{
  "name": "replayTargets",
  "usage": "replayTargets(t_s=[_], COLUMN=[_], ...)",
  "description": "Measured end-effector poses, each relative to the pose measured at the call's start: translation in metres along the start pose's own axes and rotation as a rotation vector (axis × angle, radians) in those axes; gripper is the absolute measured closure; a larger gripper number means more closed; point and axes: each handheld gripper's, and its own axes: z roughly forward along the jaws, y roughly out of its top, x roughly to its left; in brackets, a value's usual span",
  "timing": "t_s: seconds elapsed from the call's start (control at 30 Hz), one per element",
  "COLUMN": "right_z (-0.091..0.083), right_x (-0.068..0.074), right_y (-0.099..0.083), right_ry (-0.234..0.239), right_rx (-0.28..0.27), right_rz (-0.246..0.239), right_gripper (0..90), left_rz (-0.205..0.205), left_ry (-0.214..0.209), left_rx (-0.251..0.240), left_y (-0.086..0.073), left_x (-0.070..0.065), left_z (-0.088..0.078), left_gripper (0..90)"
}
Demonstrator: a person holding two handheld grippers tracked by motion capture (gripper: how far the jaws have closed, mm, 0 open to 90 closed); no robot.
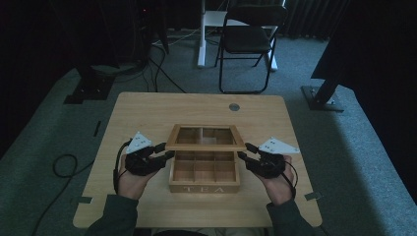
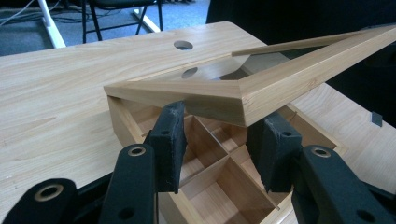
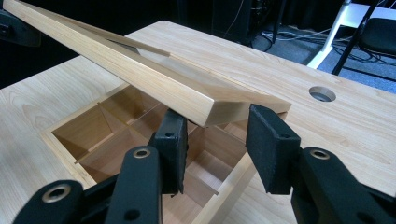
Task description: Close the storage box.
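My left tongs (image 1: 166,151) sit apart under the left corner of the raised lid (image 1: 205,138), the tea box (image 1: 204,172) open mid-surface (image 1: 147,113) below it, my right tongs (image 1: 244,151) apart under the lid's right corner.

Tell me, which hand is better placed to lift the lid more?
Neither clearly. The left gripper sits under the lid's left front corner, the right gripper under its right corner. Both are open with the half-raised lid above the tea box. Probably both lift together.
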Motion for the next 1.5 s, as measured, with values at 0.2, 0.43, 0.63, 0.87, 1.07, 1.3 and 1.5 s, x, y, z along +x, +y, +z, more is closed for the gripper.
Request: replayTargets(t_s=[0.2,0.43,0.63,0.87,1.07,1.3,1.5], right_z=[0.000,-0.001,0.000,0.001,0.003,0.005,0.006], right_x=[0.001,0.003,0.003,0.002,0.002,0.002,0.003], right_y=[-0.004,-0.007,-0.010,-0.016,-0.021,-0.025,-0.027], right_ry=[0.010,0.021,0.027,0.028,0.025,0.039,0.046], right_rx=[-0.001,-0.011,-0.005,0.002,0.013,0.020,0.026], right_rz=[0.009,0.014,0.027,0.043,0.049,0.064,0.063], right_gripper=[57.4,56.8,55.5,54.4,52.7,51.4,50.3], left_rz=[0.000,-0.002,-0.001,-0.006,-0.013,-0.017,-0.016], left_ry=[0.000,0.003,0.003,0.000,-0.003,-0.007,-0.007], left_rx=[0.003,0.003,0.012,0.021,0.025,0.030,0.035], left_y=[-0.003,-0.006,-0.010,-0.015,-0.020,-0.024,-0.026], left_x=[-0.001,-0.002,-0.003,-0.004,-0.004,-0.005,-0.005], left_z=[0.000,0.000,0.001,0.002,0.002,0.002,0.003], left_gripper=[57.2,57.2,56.4,56.1,56.1,56.1,55.7])
